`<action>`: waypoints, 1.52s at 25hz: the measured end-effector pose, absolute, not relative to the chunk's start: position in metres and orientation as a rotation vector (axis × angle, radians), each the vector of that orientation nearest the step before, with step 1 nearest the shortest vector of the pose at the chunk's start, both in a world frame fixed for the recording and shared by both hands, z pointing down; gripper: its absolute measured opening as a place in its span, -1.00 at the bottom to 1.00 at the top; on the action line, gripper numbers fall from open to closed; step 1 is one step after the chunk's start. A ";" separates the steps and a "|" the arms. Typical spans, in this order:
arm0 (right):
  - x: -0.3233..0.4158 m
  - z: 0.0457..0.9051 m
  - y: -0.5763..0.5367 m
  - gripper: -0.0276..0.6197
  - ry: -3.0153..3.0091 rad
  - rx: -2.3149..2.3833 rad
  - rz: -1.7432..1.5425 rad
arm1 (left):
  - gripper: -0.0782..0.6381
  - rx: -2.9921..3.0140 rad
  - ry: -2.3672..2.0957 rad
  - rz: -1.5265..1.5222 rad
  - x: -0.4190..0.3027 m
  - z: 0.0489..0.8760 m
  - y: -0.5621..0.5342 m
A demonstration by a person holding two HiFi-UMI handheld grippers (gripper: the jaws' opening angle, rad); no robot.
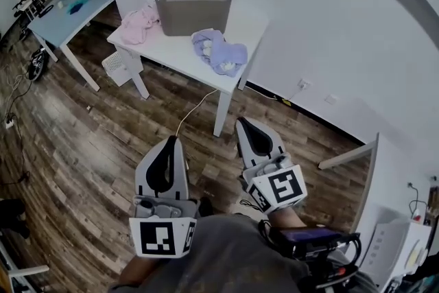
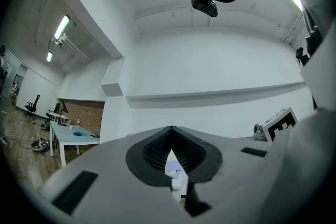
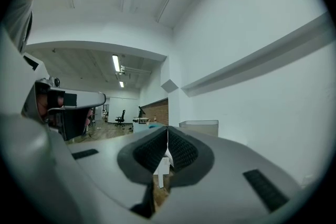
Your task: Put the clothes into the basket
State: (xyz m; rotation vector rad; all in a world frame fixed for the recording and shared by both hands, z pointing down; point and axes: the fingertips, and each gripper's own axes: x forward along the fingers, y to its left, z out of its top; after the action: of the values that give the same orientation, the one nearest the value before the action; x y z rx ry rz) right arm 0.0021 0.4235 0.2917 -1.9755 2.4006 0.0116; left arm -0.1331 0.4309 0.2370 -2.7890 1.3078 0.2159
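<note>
Left gripper (image 1: 169, 146) and right gripper (image 1: 250, 130) both closed, empty, well short of table (image 1: 180, 49) at top. We should open before reaching purple cloth (image 1: 219, 51) beside basket (image 1: 193, 9).

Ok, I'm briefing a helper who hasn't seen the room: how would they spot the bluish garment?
Find the white table against the white wall, with a grey basket on it. The garment lies crumpled on the tabletop beside the basket's near right corner. It is lavender-blue; the only other heap, left of the basket, is pink.
</note>
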 end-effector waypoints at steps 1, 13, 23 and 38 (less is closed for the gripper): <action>0.000 0.290 0.416 -0.89 2.401 -1.979 0.020 | -0.76 -2.788 1.311 0.223 -0.136 0.237 0.423; 0.021 0.305 0.357 -0.89 2.409 -2.047 -0.019 | -0.76 -2.867 1.318 0.173 -0.119 0.260 0.359; 0.090 0.337 0.288 -0.89 2.368 -2.048 -0.133 | -0.76 -2.905 1.292 0.030 -0.045 0.283 0.286; 0.198 0.322 0.164 -0.89 2.426 -1.929 -0.091 | -0.76 -2.808 1.364 0.041 0.065 0.258 0.172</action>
State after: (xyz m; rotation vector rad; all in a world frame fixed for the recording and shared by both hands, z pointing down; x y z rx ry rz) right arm 0.1975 0.1638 0.3215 -1.9288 2.4262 -0.0912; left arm 0.0648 0.1719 0.2582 -2.8075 1.3639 0.0405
